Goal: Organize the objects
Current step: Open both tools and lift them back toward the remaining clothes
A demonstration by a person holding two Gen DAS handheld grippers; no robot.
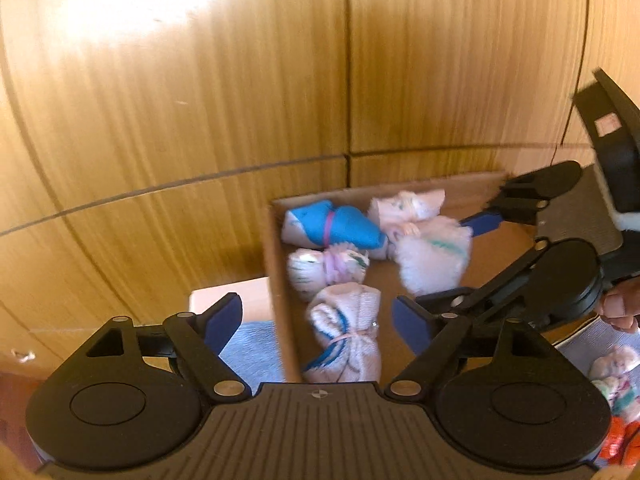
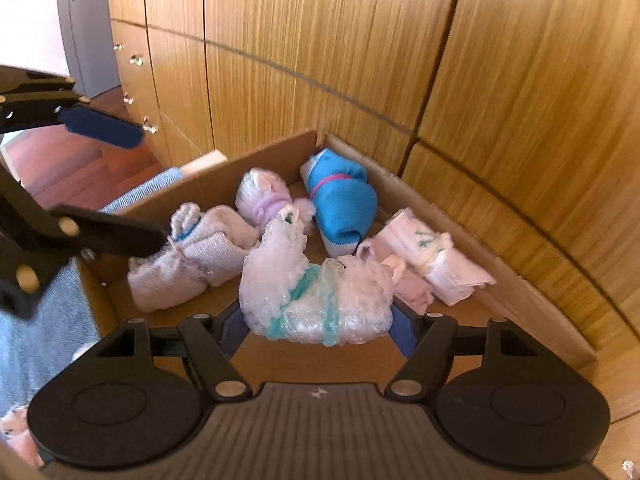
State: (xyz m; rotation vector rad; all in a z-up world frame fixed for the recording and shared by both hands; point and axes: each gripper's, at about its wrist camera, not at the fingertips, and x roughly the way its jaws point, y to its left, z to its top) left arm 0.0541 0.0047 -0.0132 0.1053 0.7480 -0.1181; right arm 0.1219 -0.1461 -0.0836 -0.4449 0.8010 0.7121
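no words, numbers or brand names are showing clearly enough to read: a small round emblem is sitting on the ribbed body of the left gripper [image 1: 316, 322] and of the right gripper [image 2: 318, 330], and a pale sticker [image 1: 605, 123] on the right gripper is appearing only as a blur.
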